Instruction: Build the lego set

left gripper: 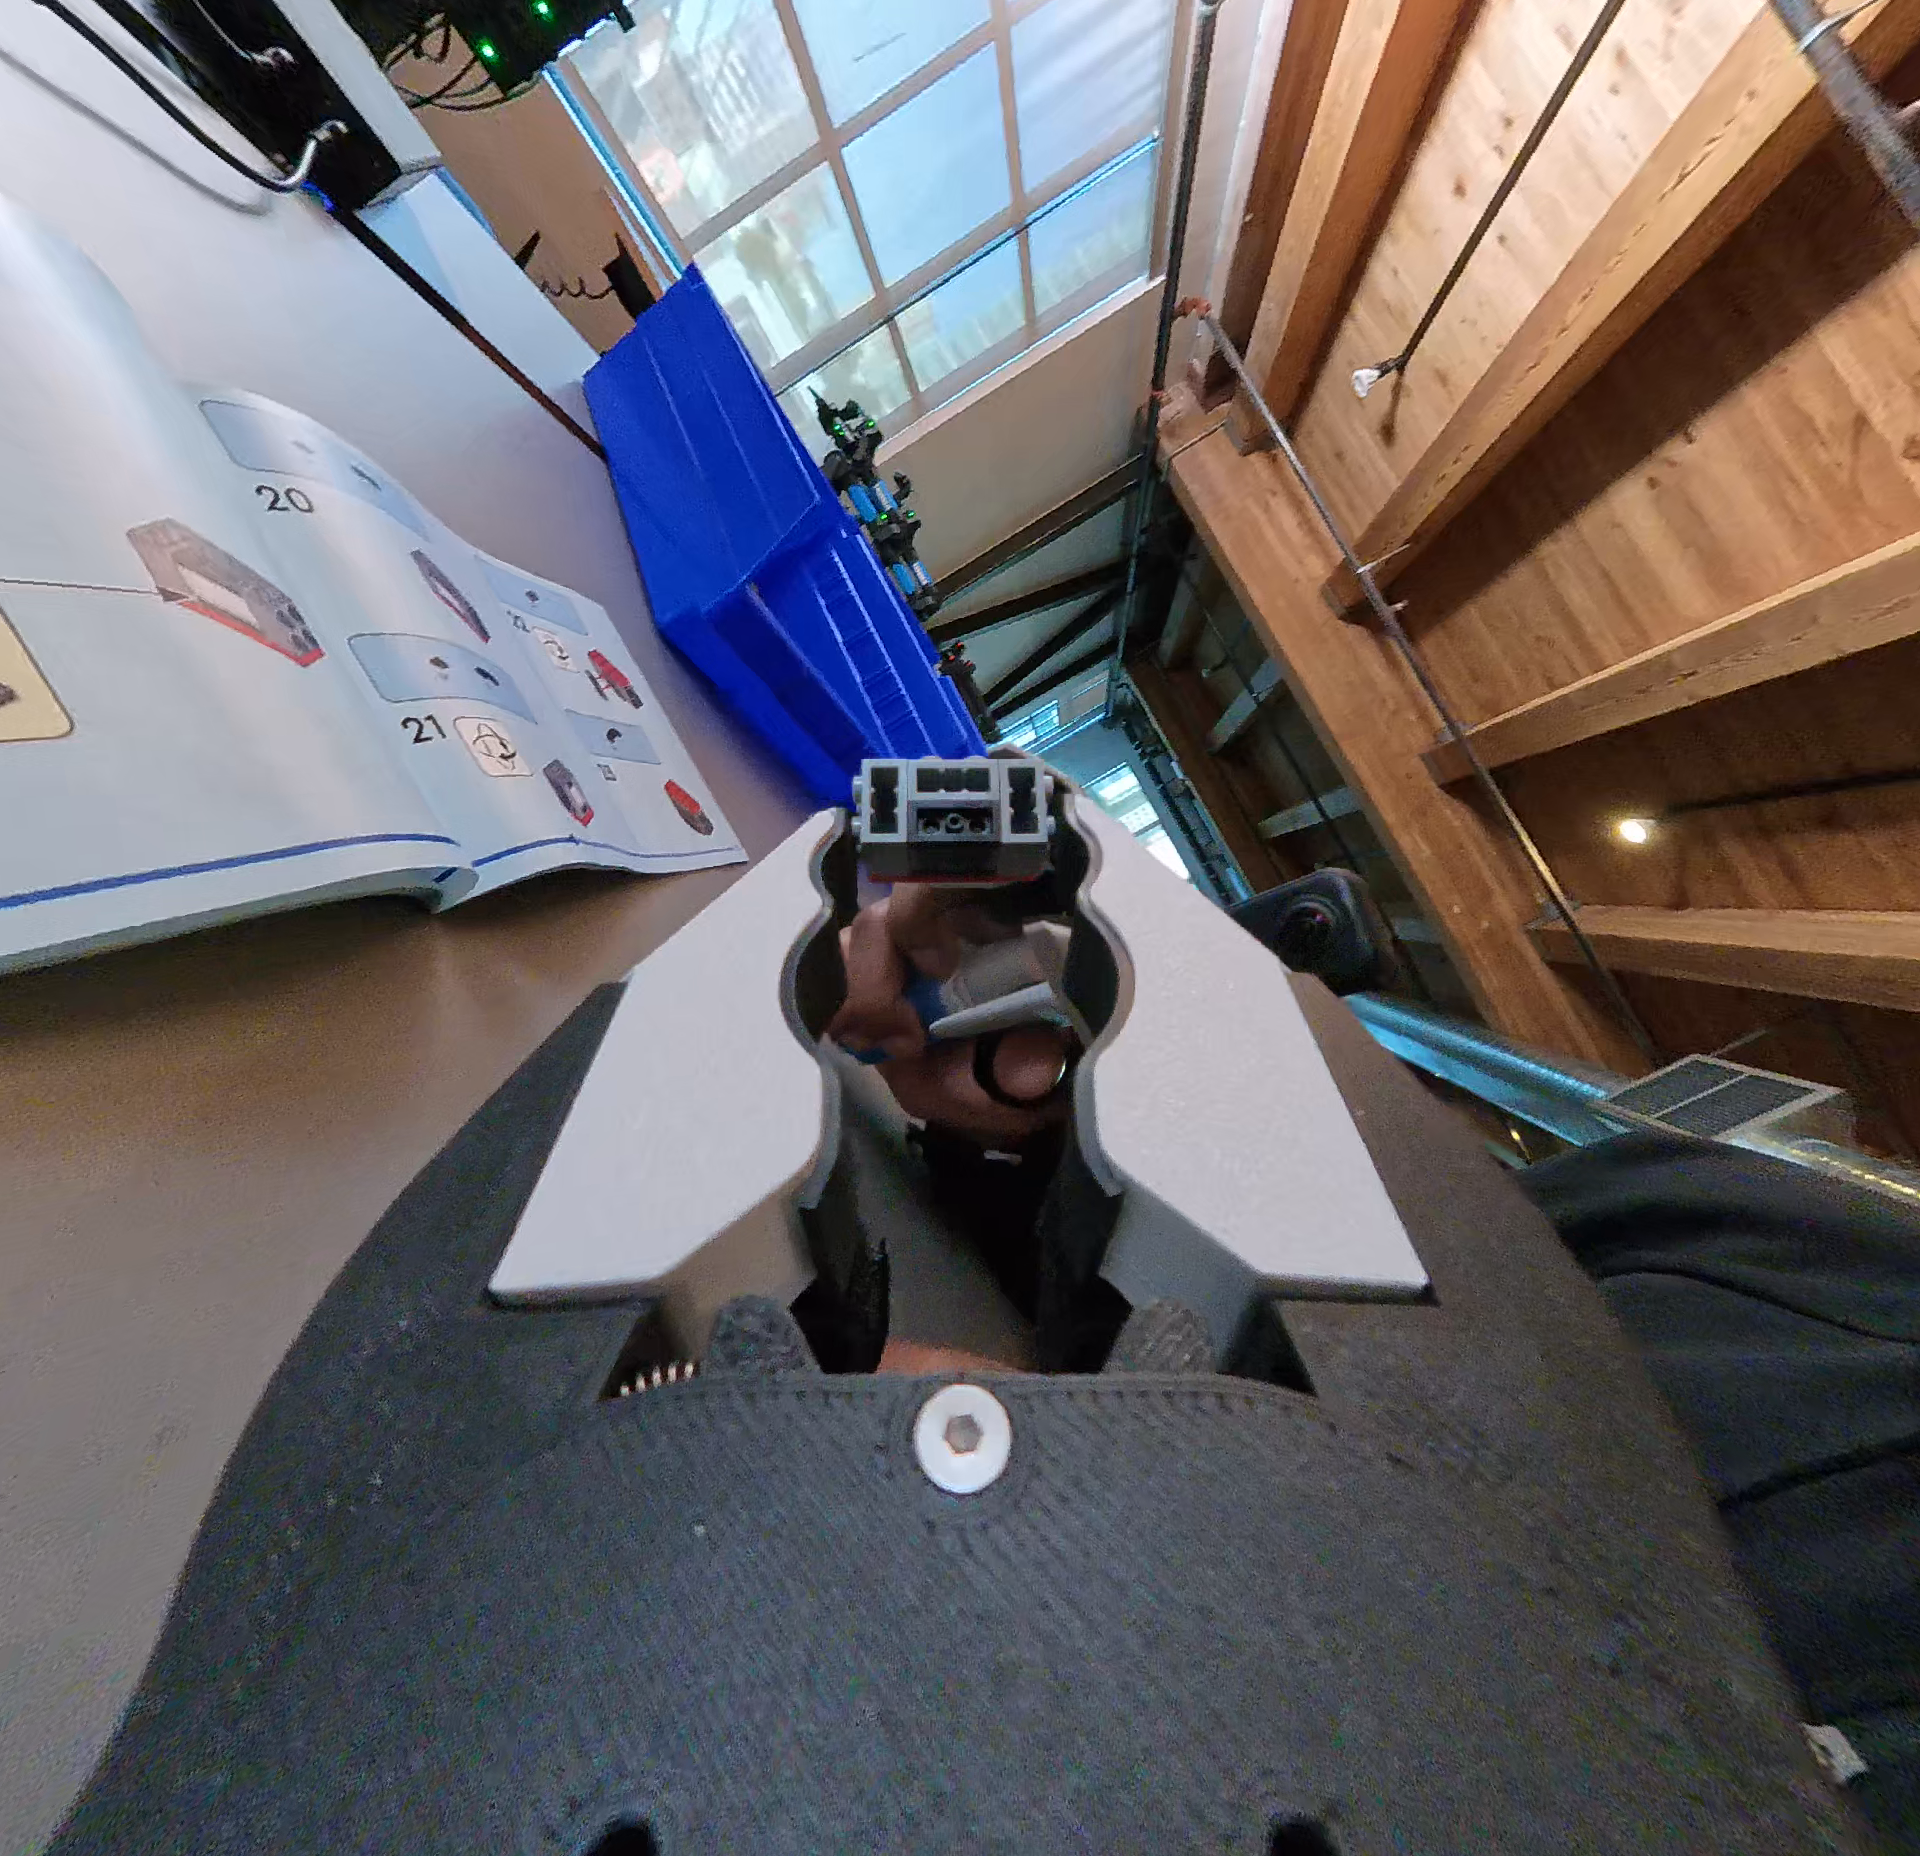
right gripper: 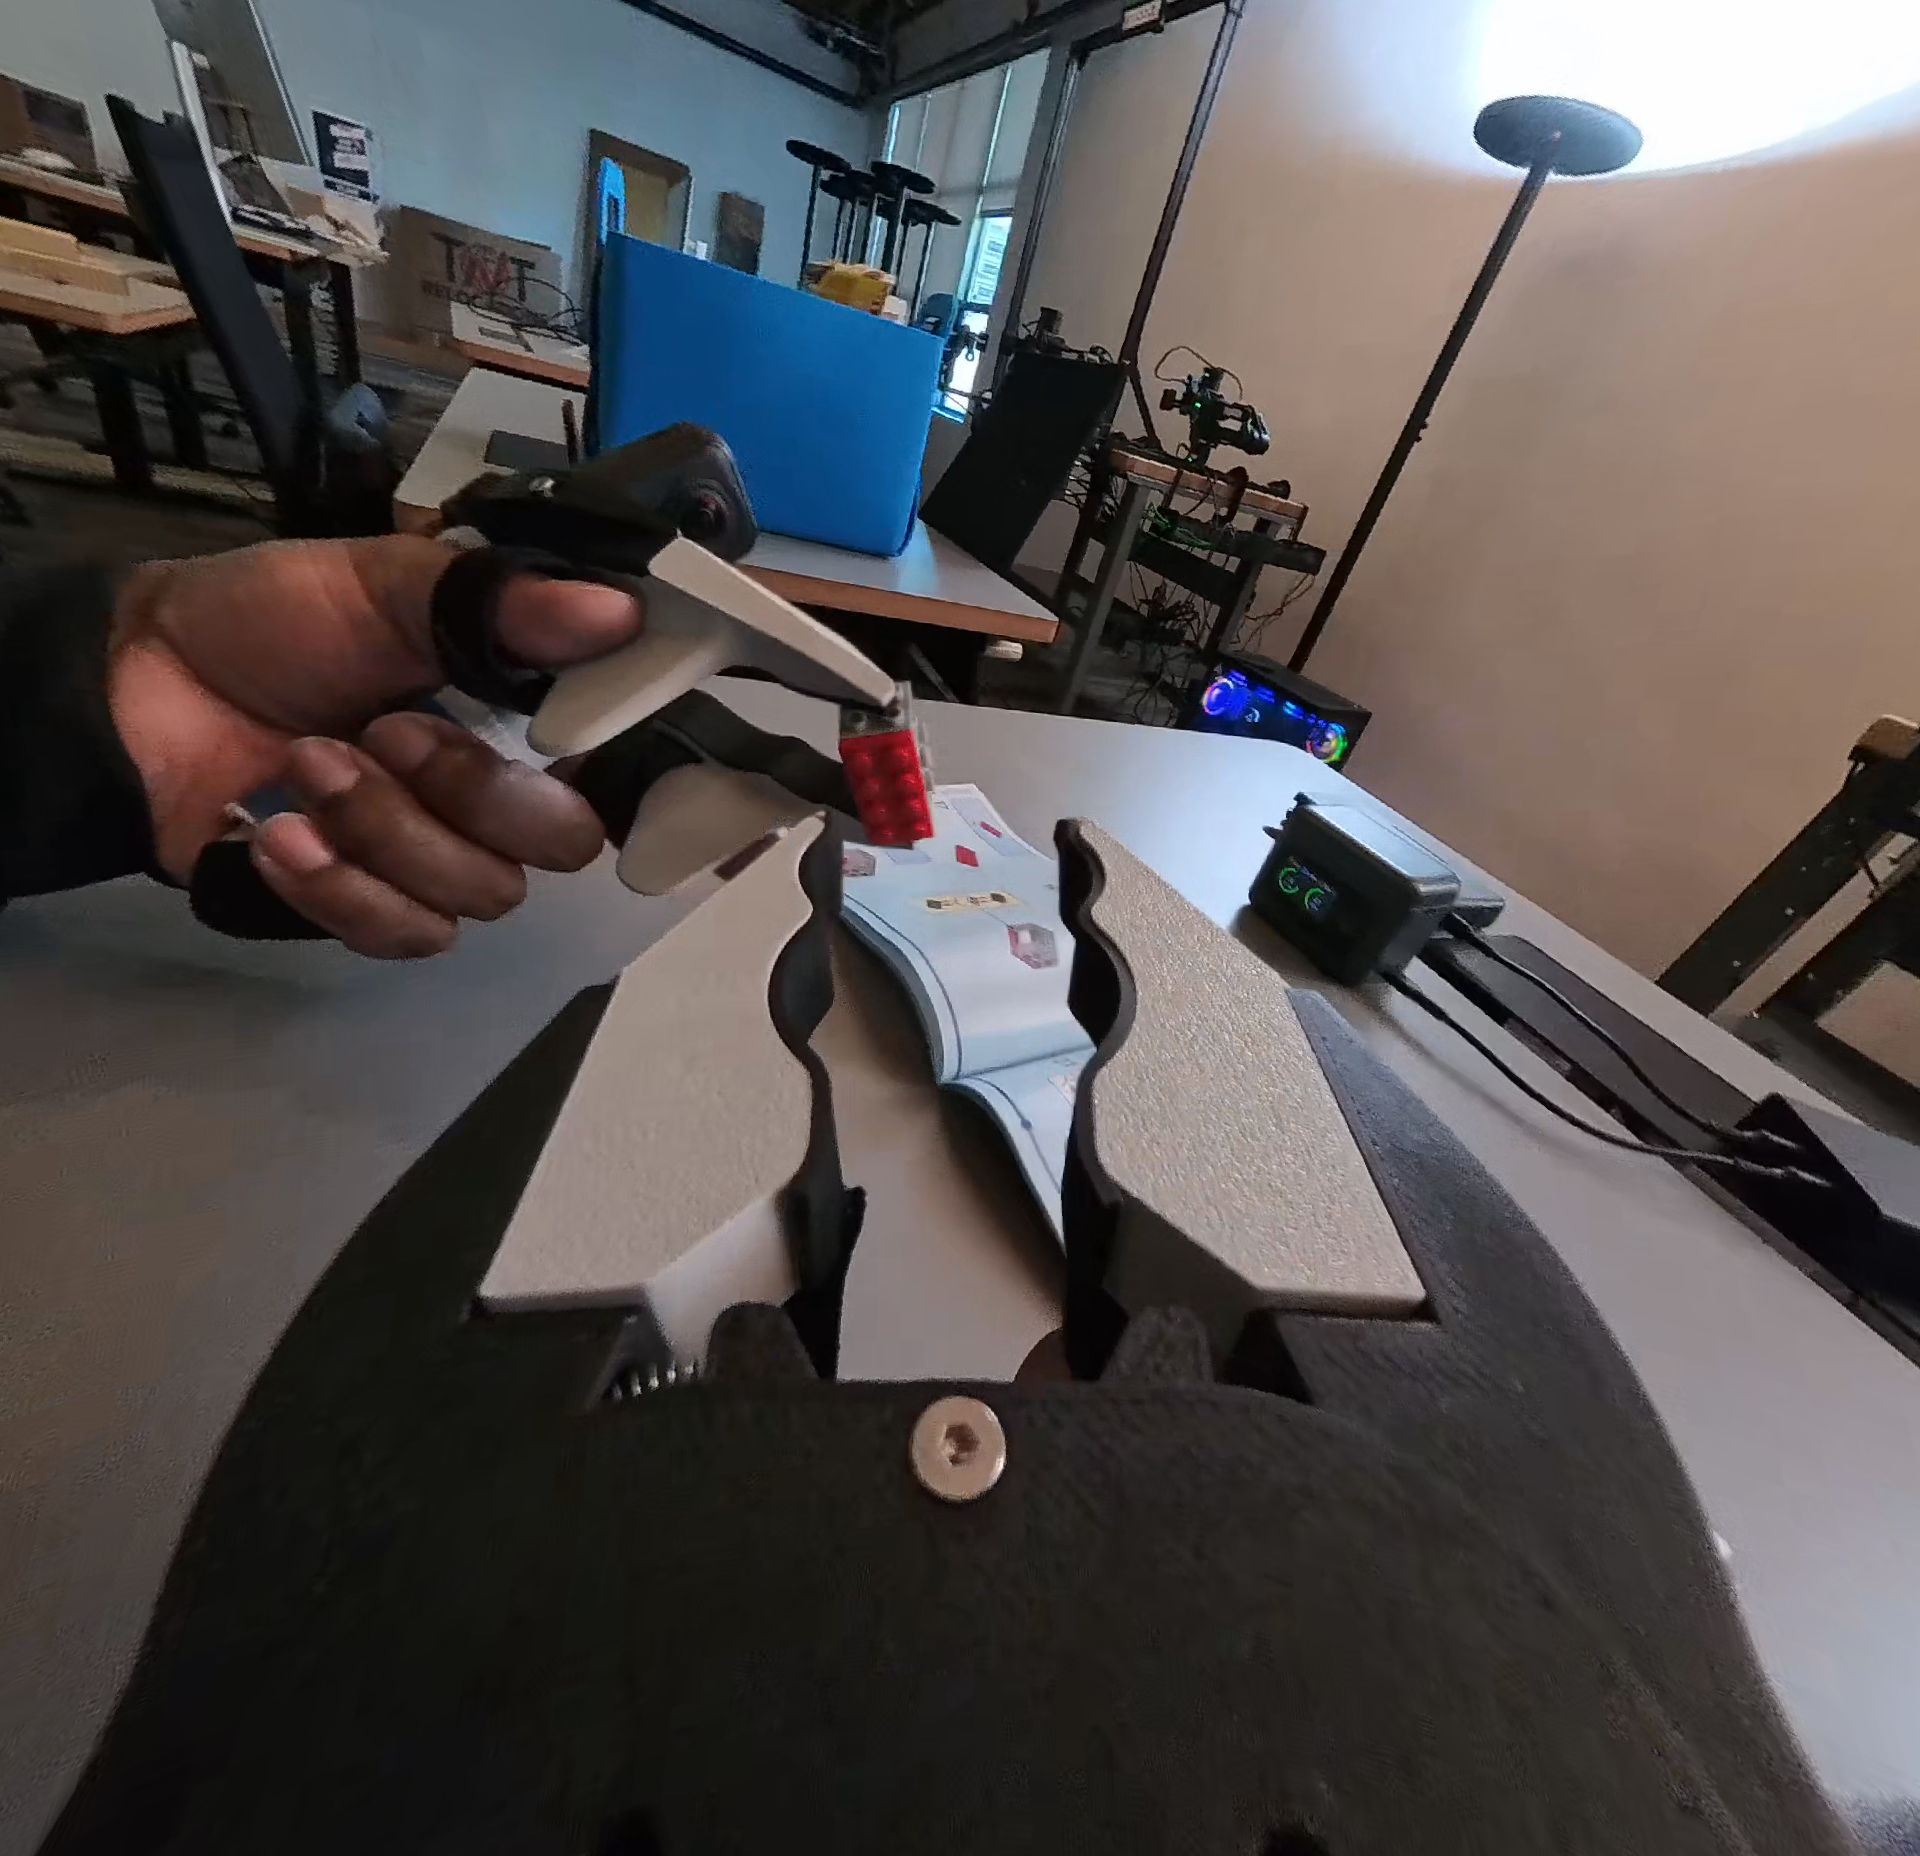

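My left gripper [left gripper: 956, 835] is shut on a small lego assembly [left gripper: 954, 819], grey and black from this side with a red plate along its lower edge. It is held in the air, tilted. In the right wrist view the same assembly [right gripper: 885, 783] shows its red studded plate, pinched between the left gripper's fingertips [right gripper: 871, 765], which a hand [right gripper: 312, 726] holds. My right gripper [right gripper: 945, 840] is open and empty, just below and in front of the assembly, apart from it.
An open instruction booklet [left gripper: 312, 663] [right gripper: 977, 954] lies on the grey table [right gripper: 208, 1079]. A blue bin [left gripper: 748, 539] [right gripper: 769, 393] stands at the far side. A dark power unit [right gripper: 1351, 892] with cables sits at the right. A floor lamp [right gripper: 1455, 352] stands beyond. The grippers are tip to tip, or close to it. Left tips and right tips are each some 25 centimetres from the dark power unit [right gripper: 1351, 892].
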